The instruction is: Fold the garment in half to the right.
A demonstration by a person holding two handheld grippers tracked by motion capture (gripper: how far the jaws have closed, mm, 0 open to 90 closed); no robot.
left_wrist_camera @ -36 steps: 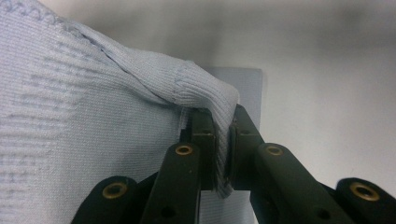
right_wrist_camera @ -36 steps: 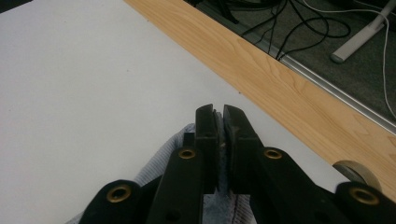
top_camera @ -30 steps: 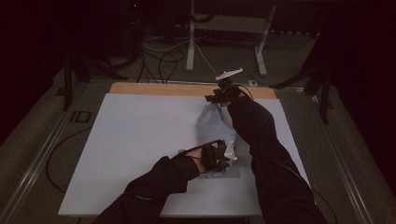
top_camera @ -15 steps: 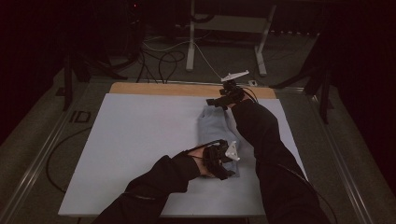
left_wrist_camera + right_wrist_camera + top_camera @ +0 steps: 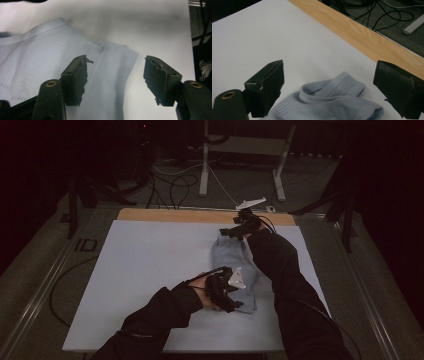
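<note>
A pale blue garment (image 5: 235, 270) lay folded on the right half of the white tabletop (image 5: 150, 270), running from near the wooden strip (image 5: 175, 215) at the far edge back toward the person. The left tool (image 5: 235, 301) hung over the near end of the garment, held by a hand in a dark sleeve (image 5: 160, 312). In the left gripper view its jaws stood apart above the cloth (image 5: 50, 62), with the left jaw over the fabric and the right jaw over bare tabletop (image 5: 155, 32) beside the garment's corner; nothing was pinched between them. Those jaws had just been opening.

The right tool (image 5: 231, 231) sat at the far end of the garment, near the wooden strip. In the right gripper view its jaws were spread wide, having just been opening, with the ribbed neckband (image 5: 332, 90) of the garment lying loose on the tabletop between them, free of both pads. Beyond the strip (image 5: 362, 35), cables (image 5: 382, 12) lay on the dark floor.
</note>
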